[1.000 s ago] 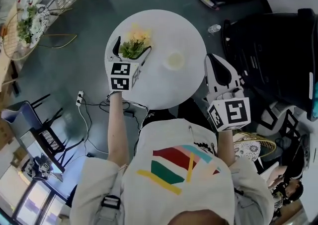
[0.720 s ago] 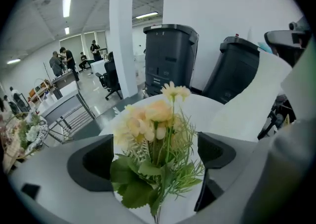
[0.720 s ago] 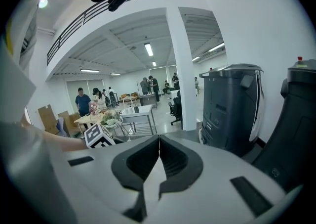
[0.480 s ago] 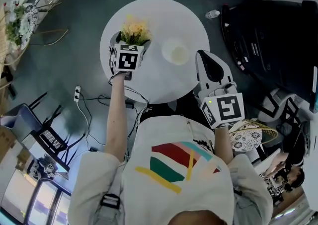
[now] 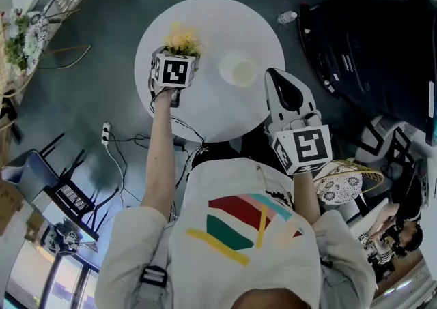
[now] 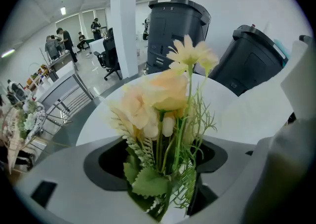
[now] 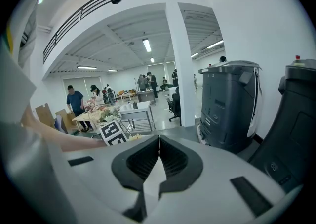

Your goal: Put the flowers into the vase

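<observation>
The flowers (image 6: 165,94) stand between the jaws of the left tongs (image 6: 160,161), which are closing around the stems (image 6: 170,154) below the blooms, not yet pinching. The bunch looks light, soft and easily crushed, so a gentle hold low on the bundled stems seems best. The vase (image 5: 240,71) sits on the counter (image 5: 212,116) between both tongs. The right tongs (image 7: 159,141) are closed and empty.

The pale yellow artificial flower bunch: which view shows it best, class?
The left gripper view: the pale yellow flower bunch fills it, blooms, stems and leaves close up. The head view shows only bloom tops; the right gripper view, barely a speck.
</observation>
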Demonstrator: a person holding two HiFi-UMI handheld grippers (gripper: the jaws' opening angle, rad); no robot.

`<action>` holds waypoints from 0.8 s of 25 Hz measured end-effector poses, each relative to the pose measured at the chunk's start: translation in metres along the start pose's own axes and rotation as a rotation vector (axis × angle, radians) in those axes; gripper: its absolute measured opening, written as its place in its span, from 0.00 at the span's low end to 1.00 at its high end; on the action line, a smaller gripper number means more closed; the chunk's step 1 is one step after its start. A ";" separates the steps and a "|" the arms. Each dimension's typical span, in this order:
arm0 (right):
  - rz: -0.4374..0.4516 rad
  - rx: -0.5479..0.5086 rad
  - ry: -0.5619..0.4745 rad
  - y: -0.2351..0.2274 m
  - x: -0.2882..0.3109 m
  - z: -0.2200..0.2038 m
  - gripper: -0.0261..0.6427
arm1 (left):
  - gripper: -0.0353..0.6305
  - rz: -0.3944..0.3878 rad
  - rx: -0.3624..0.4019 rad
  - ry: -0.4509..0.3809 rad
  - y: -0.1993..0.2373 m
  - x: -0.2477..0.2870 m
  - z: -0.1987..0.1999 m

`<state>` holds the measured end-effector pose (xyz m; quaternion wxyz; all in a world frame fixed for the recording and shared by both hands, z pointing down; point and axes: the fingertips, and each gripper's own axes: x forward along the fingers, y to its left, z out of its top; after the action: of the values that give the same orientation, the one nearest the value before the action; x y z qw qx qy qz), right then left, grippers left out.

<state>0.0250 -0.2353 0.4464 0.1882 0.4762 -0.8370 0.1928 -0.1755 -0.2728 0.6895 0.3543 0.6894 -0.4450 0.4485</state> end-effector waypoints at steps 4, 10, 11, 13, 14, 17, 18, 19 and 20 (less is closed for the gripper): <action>0.001 -0.013 -0.005 0.002 -0.004 0.000 0.06 | 0.50 0.018 0.012 -0.004 0.008 -0.009 0.014; 0.007 -0.031 -0.023 0.002 -0.012 0.006 0.06 | 0.43 0.008 -0.039 -0.087 0.004 -0.026 0.026; 0.008 -0.036 -0.028 0.002 -0.014 0.007 0.06 | 0.43 0.012 -0.049 -0.107 0.004 -0.029 0.028; 0.012 -0.047 -0.041 0.002 -0.018 0.011 0.06 | 0.43 0.024 -0.064 -0.162 0.004 -0.039 0.035; 0.015 -0.053 -0.049 0.002 -0.020 0.014 0.06 | 0.43 0.031 -0.071 -0.198 0.004 -0.045 0.041; 0.016 -0.066 -0.073 0.000 -0.029 0.021 0.06 | 0.43 0.045 -0.083 -0.335 0.003 -0.073 0.068; 0.014 -0.068 -0.082 -0.001 -0.032 0.024 0.06 | 0.43 0.051 -0.086 -0.380 0.003 -0.084 0.077; 0.011 -0.069 -0.092 -0.001 -0.034 0.027 0.06 | 0.43 0.061 -0.084 -0.425 0.004 -0.096 0.086; 0.008 -0.068 -0.103 -0.001 -0.037 0.031 0.06 | 0.42 0.072 -0.080 -0.471 0.004 -0.110 0.095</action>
<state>0.0392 -0.2245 0.4014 0.1600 0.4757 -0.8535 0.1401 -0.1728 -0.3261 0.5540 0.2515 0.7440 -0.5571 0.2697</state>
